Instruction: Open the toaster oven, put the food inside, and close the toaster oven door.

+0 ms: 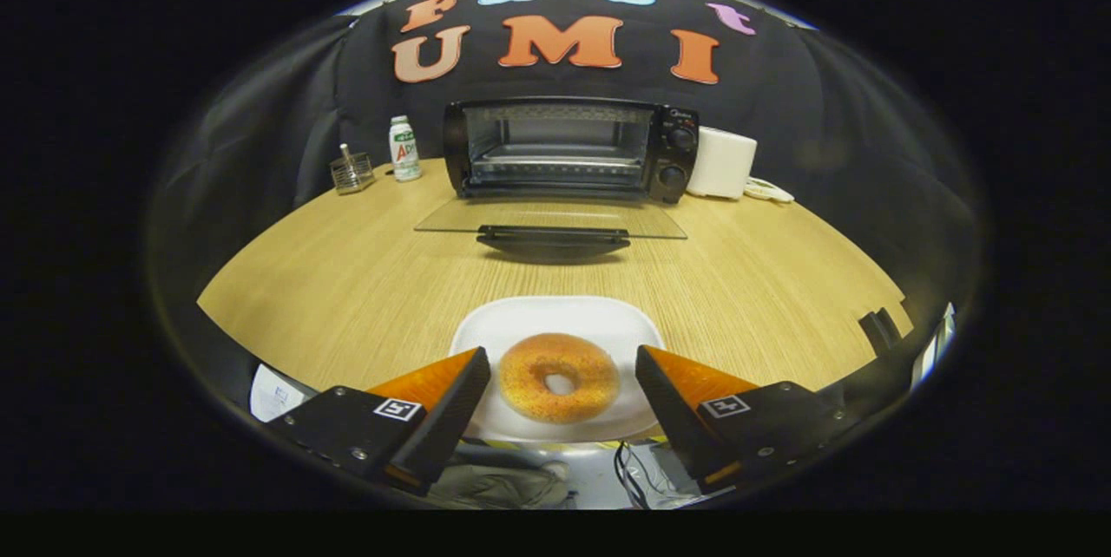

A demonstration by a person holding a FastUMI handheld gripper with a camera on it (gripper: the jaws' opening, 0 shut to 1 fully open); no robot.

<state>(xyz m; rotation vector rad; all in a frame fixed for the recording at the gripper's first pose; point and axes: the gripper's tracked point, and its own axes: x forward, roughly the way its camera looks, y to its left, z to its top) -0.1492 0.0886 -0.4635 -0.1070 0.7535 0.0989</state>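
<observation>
Gripper (562, 366) fingers stand wide apart, one on each side of the donut (561, 376), neither touching it. Whether they hang above the plate or sit level with it cannot be told. Each finger carries a square black-and-white marker; the pattern is too small to read.

The donut lies on a white plate (521, 323) at the near edge of the table (347, 279). The plate's near rim is partly hidden behind the fingers. Below the table edge lie grey cloth and dark cables, cut off and hard to make out.

The oven (568, 149) stands at the far side of the table, well beyond the fingers. Its glass door (551, 219) is folded down flat, handle nearest the gripper. A wire rack shows inside; the cavity holds nothing that can be made out. Two knobs sit on its right panel; a small mark above them is illegible.

Left of the oven stand a bottle (403, 149) with a green and red label, unreadable, and a wire holder (351, 172). Right of it sits a white box (722, 162), with a flat pale item beside it, unidentifiable.
</observation>
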